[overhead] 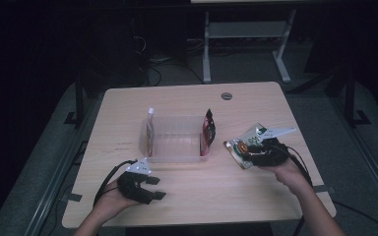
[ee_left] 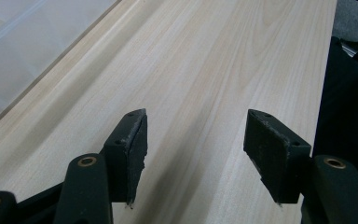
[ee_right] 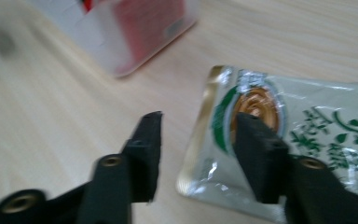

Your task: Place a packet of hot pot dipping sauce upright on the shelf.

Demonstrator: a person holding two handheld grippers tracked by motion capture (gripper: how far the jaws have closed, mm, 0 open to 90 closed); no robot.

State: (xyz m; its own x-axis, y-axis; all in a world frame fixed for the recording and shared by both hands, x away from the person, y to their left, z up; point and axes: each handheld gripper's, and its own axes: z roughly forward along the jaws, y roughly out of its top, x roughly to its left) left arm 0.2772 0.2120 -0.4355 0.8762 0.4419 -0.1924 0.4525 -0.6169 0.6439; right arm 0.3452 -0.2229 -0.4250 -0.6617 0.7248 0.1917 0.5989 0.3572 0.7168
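Blurring red packet (ee_right: 144,28) behind bin wall (ee_right: 116,51)

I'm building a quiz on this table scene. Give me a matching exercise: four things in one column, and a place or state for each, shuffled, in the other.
Things:
1. clear bin
2. red packet
3. green-and-gold packet
4. left gripper

Places or states:
A. flat on the table, at the right gripper
B. open over bare wood
C. mid-table, between the hands
D. upright at the bin's right end

Pairs: 1-C, 2-D, 3-A, 4-B
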